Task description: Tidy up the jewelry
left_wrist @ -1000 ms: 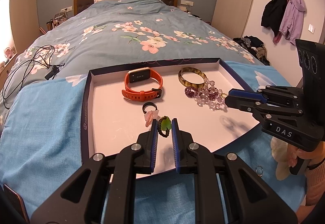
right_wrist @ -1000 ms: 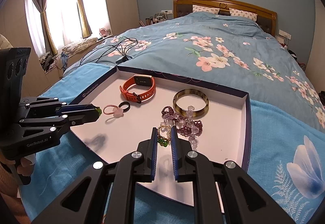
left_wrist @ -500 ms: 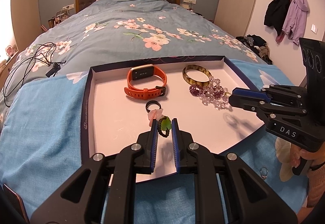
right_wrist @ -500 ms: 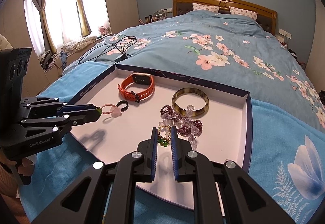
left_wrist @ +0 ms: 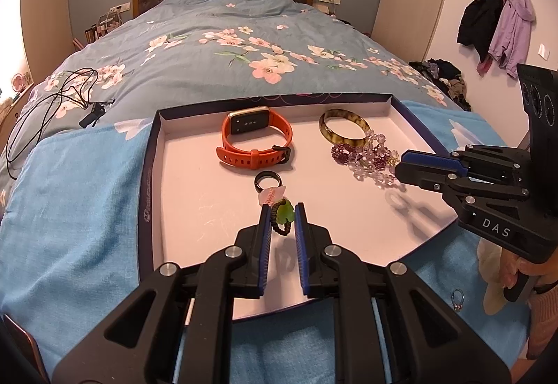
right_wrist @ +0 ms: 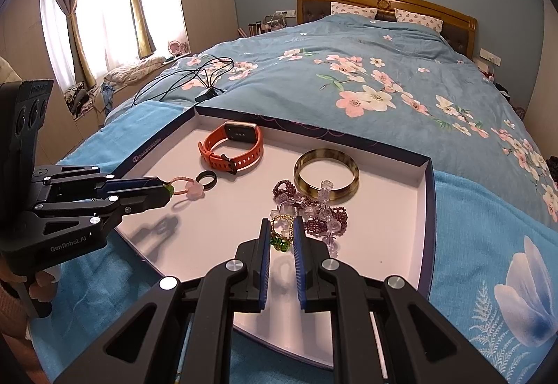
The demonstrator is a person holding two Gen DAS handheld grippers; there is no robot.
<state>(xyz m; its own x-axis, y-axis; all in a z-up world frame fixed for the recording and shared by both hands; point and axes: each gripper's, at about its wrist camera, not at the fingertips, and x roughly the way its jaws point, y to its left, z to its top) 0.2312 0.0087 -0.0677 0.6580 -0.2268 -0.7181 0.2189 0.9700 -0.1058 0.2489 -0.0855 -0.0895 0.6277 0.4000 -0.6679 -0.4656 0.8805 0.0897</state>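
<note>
Both grippers pinched nearly closed on small pieces above the white shallow box lid w/ navy rim (left_wrist: 150, 175) on the blue towel-covered bed. Left gripper (left_wrist: 282, 222) clamped on a dark braided cord loop w/ green stone charm (left_wrist: 284, 215), just short of the pink flower ring (left_wrist: 271, 194) and black ring (left_wrist: 268, 180). Right gripper (right_wrist: 281, 236) clamped on a thin gold ring w/ green gem (right_wrist: 280, 239), beside the purple bead cluster (right_wrist: 314, 209).

Best handled by lowering slow, setting each piece in bare floor apart from neighbours, opening only once resting, then lifting straight up to avoid snagging beads.

Cord loop's long axis roughly along gripper fingers, pointing away toward the orange watch (left_wrist: 256, 138)
</note>
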